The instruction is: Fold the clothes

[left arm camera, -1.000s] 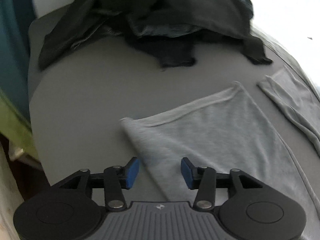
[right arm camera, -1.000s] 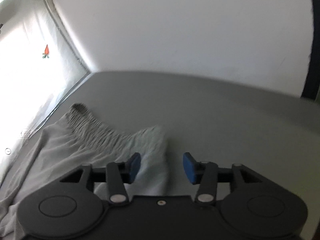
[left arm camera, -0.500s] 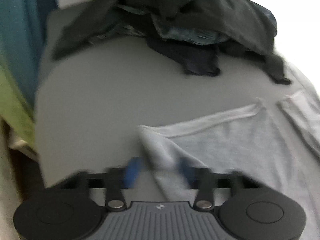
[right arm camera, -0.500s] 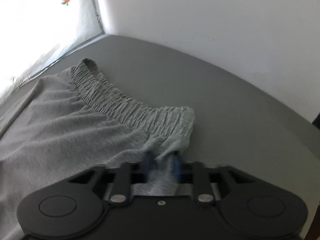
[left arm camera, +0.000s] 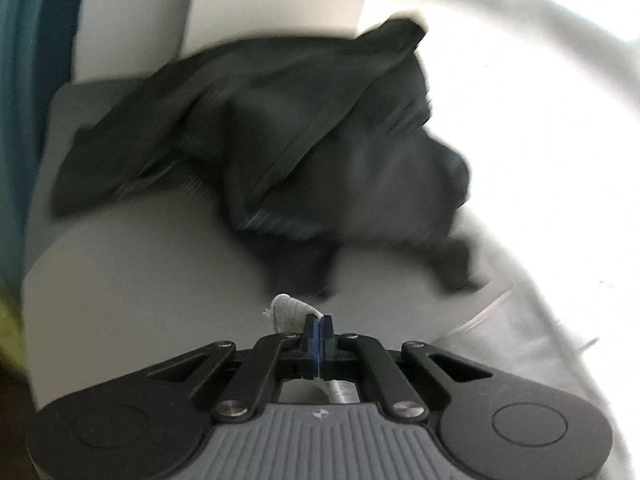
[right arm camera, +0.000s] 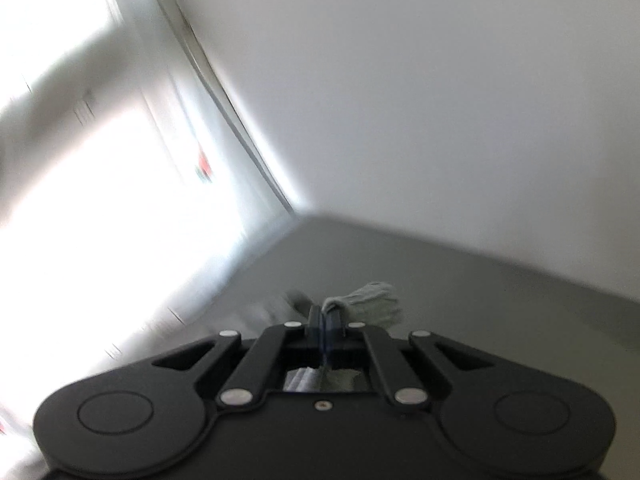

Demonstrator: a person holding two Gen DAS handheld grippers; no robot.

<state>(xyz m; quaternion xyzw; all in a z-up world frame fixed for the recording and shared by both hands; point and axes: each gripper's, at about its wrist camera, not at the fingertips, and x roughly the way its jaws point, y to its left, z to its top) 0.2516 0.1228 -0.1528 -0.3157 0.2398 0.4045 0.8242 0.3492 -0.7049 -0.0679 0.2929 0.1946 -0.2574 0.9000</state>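
The grey shorts point(left arm camera: 516, 344) are hanging between the two grippers, pinched at both ends. In the left wrist view a hemmed corner of the pale fabric is poking up just past the fingertips, and more of the cloth is trailing off to the right, low over the grey table point(left arm camera: 132, 264). The left gripper point(left arm camera: 319, 326) is clamping that hem, its blue pads pressed together with only the thin fabric between them. In the right wrist view the gathered waistband of the shorts point(right arm camera: 372, 304) is bunching up beyond the tips, and the right gripper point(right arm camera: 326, 318) is squeezing it tight, jaws drawn together on the cloth; a bit of ribbed fabric is also showing through the gap behind the fingers. Both views are blurred. Farther back on the table, a heap of dark clothes point(left arm camera: 304, 152) is lying in a loose pile, well apart from the grey cloth. Behind the table a white wall point(right arm camera: 420, 100) is standing, and to its left a bright curtain point(right arm camera: 100, 184) with a small red mark is glowing with daylight.
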